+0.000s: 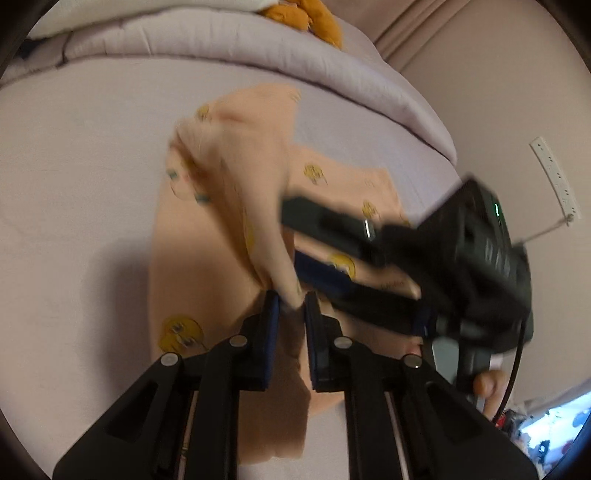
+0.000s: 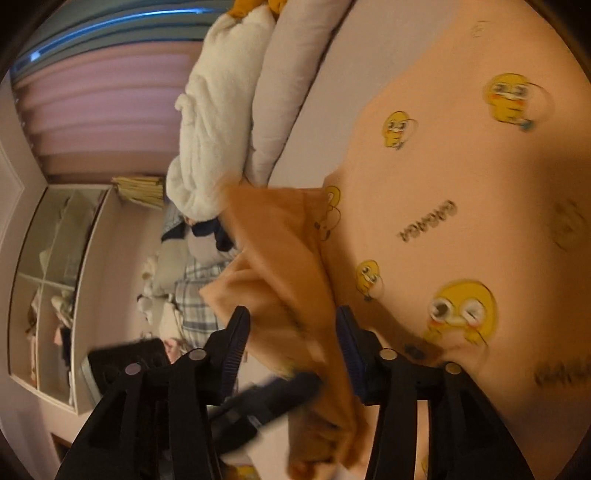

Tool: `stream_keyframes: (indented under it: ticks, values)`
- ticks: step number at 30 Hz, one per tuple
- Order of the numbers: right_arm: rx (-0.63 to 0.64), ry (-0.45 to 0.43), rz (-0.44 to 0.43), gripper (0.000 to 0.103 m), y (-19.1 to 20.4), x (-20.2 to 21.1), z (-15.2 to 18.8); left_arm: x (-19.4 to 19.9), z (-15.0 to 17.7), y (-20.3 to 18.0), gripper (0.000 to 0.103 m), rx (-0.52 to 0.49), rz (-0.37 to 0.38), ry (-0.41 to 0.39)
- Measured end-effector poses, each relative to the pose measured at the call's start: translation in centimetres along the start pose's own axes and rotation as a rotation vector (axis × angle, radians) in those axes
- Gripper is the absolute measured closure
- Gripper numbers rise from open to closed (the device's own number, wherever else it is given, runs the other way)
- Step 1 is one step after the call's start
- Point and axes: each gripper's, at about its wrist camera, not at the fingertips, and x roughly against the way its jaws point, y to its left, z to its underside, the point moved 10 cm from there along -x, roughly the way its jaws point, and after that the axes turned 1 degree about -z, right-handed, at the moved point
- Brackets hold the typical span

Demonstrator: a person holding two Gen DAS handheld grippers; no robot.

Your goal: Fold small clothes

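A small peach garment (image 1: 199, 236) printed with yellow cartoon faces lies on the lilac bed sheet (image 1: 74, 177). My left gripper (image 1: 290, 304) is shut on a raised fold of the garment, and cloth hangs between its blue pads. My right gripper (image 1: 295, 236) shows in the left wrist view, reaching in from the right across the garment. In the right wrist view my right gripper (image 2: 291, 317) is open with the lifted fold (image 2: 280, 266) lying between its fingers. The flat part of the garment (image 2: 461, 184) spreads to the right.
A rolled lilac duvet (image 1: 258, 48) runs along the far side of the bed, with an orange plush toy (image 1: 306, 18) on it. White pillows (image 2: 218, 110), a cabinet (image 2: 48, 295) and a pile of clothes (image 2: 192, 288) lie beyond the bed.
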Motion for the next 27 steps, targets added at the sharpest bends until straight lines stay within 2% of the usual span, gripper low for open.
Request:
stream_keyframes:
  ticks: [4,6,9,12,17,21,22,23,27]
  values:
    - [0.029,0.030,0.035,0.049,-0.2,-0.9,0.3,0.7,1.0,0.5,0.091,0.011,0.059,0.006]
    - [0.036,0.033,0.043,0.049,-0.1,-1.0,0.5,1.5,1.7,0.5,0.088,0.003,0.080,0.010]
    - [-0.030,0.013,-0.052,0.047,0.0,-0.2,0.3,2.7,2.1,0.7,0.088,-0.006,0.090,-0.001]
    - [-0.017,0.011,-0.051,0.043,-0.1,0.2,0.8,4.0,2.6,0.7,0.088,0.000,0.118,-0.017]
    - [0.138,0.055,0.065,0.034,1.3,-0.9,2.4,4.9,3.9,1.3,0.088,0.021,0.135,-0.032]
    - [0.253,0.025,0.265,0.034,0.8,-2.4,2.0,5.4,5.5,2.7,0.088,0.059,0.140,-0.024]
    - [0.265,0.021,0.282,0.034,0.7,-2.6,1.8,5.7,5.8,3.0,0.088,0.068,0.142,-0.025]
    - [0.259,0.009,0.279,0.040,0.6,-2.7,1.3,6.1,6.2,3.4,0.088,0.080,0.146,-0.028]
    - [0.111,-0.049,0.149,0.056,-0.1,-2.0,-0.8,7.0,7.2,4.3,0.088,0.097,0.146,-0.042]
